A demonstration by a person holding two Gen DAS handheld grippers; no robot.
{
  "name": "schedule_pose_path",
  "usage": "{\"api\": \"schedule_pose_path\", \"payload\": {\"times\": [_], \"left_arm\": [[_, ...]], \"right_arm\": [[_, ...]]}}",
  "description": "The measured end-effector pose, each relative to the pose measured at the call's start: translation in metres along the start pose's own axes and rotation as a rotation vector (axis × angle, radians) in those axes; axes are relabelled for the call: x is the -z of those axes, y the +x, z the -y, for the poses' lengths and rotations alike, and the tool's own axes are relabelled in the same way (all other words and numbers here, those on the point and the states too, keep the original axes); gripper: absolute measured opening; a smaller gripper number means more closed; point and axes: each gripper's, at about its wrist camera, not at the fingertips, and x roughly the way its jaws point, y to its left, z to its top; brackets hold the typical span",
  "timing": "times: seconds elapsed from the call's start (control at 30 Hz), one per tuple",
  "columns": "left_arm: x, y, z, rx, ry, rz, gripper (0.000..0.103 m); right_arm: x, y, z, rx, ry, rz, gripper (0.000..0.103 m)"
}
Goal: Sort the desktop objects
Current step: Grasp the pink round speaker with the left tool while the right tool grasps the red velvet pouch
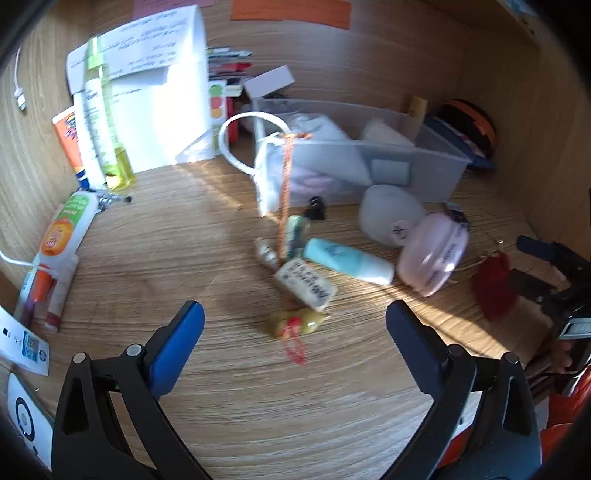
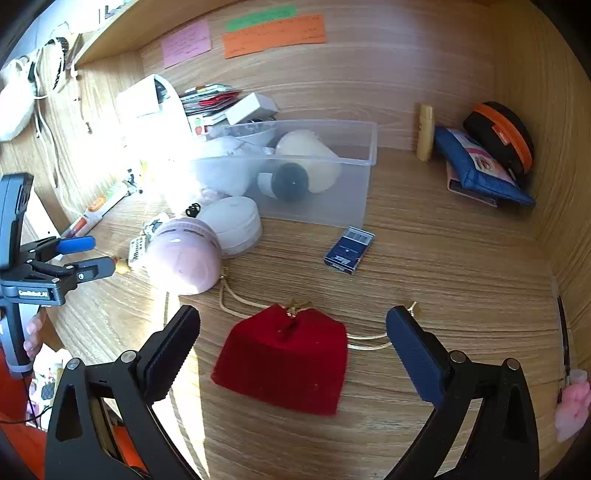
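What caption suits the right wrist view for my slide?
Open right gripper poised over a red velvet drawstring pouch on the cluttered wooden desk.

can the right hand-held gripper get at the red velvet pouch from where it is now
Probably yes. The right hand-held gripper is open, and the red velvet drawstring pouch lies flat on the wooden desk between its fingers, with nothing on top or crowding it.

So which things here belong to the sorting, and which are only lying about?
For the job:
red pouch
pink case
mint tube
blue box
clear bin

Lying about:
wall notes
white cable
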Motion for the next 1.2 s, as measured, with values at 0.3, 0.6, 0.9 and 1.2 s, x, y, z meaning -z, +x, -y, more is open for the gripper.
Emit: {"api": "schedule_pose_path", "payload": {"times": [0.3,0.6,0.9,1.2], "left_arm": [[-0.02,0.01,0.053,0.089,0.119,0.014,0.1],[-0.031,0.037,0.077,0.119,0.176,-0.042,0.098],[-0.038,0.05,0.078,0.148,0.14,-0.074,0.07],[-0.037,0.046,0.073,0.145,0.13,-0.048,0.058]], "right_arm": [[0.005,0.01,-0.006,0.036,-0.042,-0.034,0.1],[0.013,0.02,-0.002,-0.031,-0.054,-0.054,0.081],[0.013,0.018,0.002,-0.061,-0.071,-0.027,0.016],[0.007,0.01,0.017,-0.073,-0.015,0.01,0.009]]}}
